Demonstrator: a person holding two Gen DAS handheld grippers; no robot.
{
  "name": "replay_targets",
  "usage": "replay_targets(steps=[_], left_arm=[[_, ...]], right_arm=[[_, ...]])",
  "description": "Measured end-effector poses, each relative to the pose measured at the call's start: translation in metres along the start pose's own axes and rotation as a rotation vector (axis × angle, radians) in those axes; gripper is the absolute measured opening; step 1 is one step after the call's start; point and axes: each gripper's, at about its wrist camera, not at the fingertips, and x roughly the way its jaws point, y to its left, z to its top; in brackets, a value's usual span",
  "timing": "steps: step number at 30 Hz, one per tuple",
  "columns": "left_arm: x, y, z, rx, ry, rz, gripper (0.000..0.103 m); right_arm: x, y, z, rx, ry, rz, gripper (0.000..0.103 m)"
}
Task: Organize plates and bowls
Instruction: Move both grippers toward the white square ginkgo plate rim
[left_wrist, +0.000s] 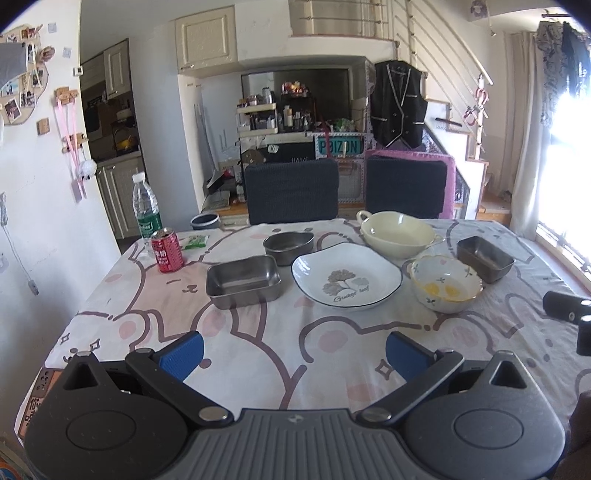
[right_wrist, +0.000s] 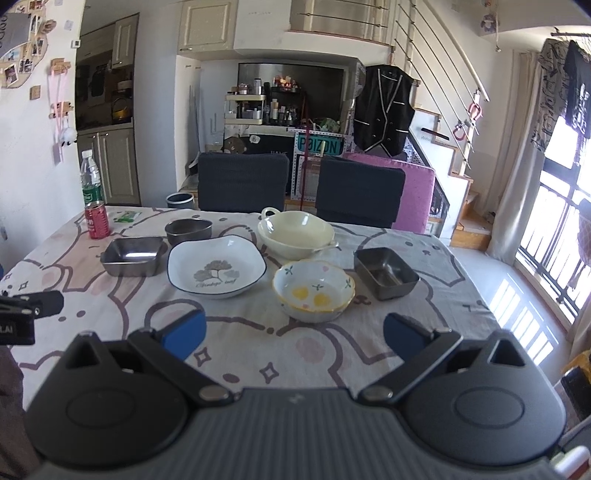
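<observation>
While nothing is yet held, both the left gripper (left_wrist: 293, 350) and the right gripper (right_wrist: 293, 338) are seen with jaws spread wide and empty, hovering over the near part of the table (left_wrist: 258, 354).

The dishes are grouped mid-table: a white leaf plate (right_wrist: 216, 266), a flowered bowl (right_wrist: 314, 291) just beside it, a cream handled bowl (right_wrist: 295, 230) behind, and three steel containers (right_wrist: 133, 255), (right_wrist: 188, 229), (right_wrist: 386, 272).

Ceramic could be chipped if one piece is set down hard into another, and the thin plate rim could slip from a shallow pinch. The red can (left_wrist: 167, 249) and water bottle (left_wrist: 146, 208) could be toppled by a wide sweep to the left.

Open cloth is left in front; the right table edge lies near the far-right steel container.
</observation>
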Motion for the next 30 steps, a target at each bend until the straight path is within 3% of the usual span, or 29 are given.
replay_targets(steps=[12, 16, 23, 30], left_arm=[[0.062, 0.010, 0.020, -0.064, 0.103, 0.039, 0.103], [0.084, 0.015, 0.032, -0.091, 0.143, -0.003, 0.103], [0.122, 0.021, 0.057, -0.118, 0.137, 0.057, 0.103], [0.166, 0.028, 0.079, -0.164, 0.165, 0.038, 0.103]], right_arm=[[0.058, 0.002, 0.034, -0.067, 0.015, 0.016, 0.103], [0.078, 0.005, 0.044, -0.091, 0.035, 0.053, 0.103], [0.119, 0.007, 0.064, -0.126, 0.065, 0.130, 0.103], [0.164, 0.007, 0.085, -0.131, 0.068, 0.173, 0.103]])
